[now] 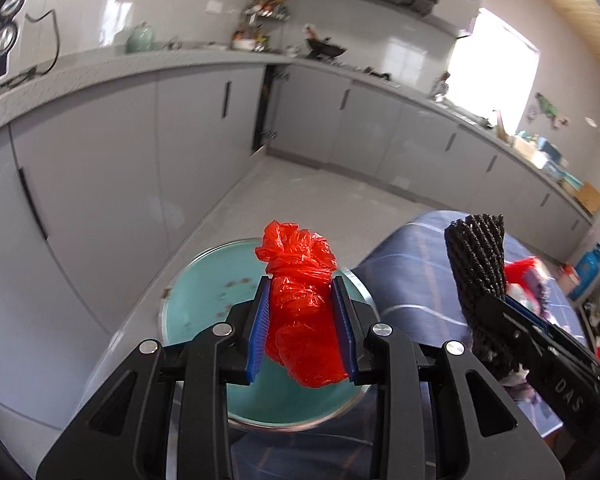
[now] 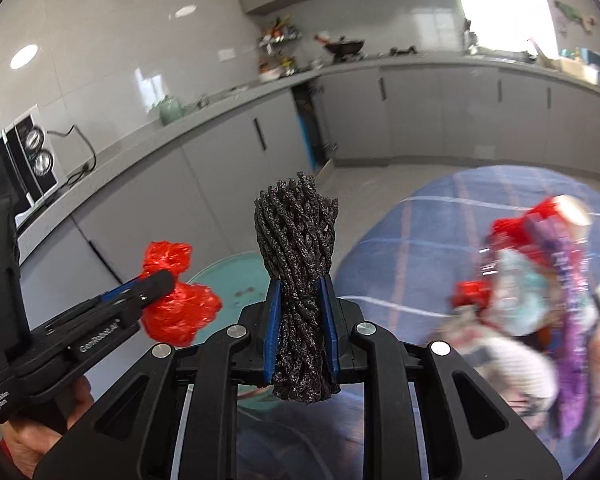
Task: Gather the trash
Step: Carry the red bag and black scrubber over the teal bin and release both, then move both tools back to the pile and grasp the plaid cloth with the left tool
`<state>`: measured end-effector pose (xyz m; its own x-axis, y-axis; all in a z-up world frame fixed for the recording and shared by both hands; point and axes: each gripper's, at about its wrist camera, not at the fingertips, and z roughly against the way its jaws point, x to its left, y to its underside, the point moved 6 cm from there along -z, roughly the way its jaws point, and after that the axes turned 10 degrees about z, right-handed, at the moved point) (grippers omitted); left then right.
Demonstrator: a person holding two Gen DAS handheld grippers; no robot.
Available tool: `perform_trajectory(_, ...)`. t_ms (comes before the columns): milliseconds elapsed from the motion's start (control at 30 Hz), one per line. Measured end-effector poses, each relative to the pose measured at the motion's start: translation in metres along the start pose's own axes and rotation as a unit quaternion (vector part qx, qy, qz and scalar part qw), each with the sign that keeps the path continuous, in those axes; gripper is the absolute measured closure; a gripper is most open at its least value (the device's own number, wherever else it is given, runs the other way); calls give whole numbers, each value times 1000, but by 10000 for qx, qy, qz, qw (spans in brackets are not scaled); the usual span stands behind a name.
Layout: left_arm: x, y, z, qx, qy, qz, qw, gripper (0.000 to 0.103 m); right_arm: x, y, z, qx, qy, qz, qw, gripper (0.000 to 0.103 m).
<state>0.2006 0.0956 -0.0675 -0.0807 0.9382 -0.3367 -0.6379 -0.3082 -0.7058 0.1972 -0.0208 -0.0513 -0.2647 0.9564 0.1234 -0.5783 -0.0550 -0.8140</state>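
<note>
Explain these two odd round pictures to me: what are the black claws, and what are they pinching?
No robot here: a person holds a hand-operated gripper in each hand, each with a wide-angle camera looking along its fingers. In the left camera's view, the left gripper pinches a crumpled red plastic bag above a round teal bin. In the right camera's view, the right gripper is shut on a bundle of black foam netting. More trash lies blurred on the blue checked tablecloth. Behind is a kitchen counter.
</note>
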Motion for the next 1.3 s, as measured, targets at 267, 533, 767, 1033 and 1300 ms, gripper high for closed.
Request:
perform_trajectory(267, 35, 9, -33, 355, -476, 144, 9981, 73, 28, 9, -66, 637, -381, -161, 9971, 82)
perform_trajectory(533, 46, 16, -54, 621, -638, 139, 9959, 72, 35, 22, -103, 1030, -695, -430, 9913, 82)
perform_trajectory(767, 52, 17, -58, 647, -886, 179, 9938, 69, 31, 27, -114, 1050, -891, -504, 9892, 62)
perform_trajectory(1033, 57, 9, -42, 206, -1354, 9, 9906, 43, 17, 14, -85, 616, -654, -471, 9948, 51)
perform_trajectory(1300, 35, -2, -13, -441, -1582, -330, 9859, 13, 4, 8, -24, -178, 231, 80, 9995, 39)
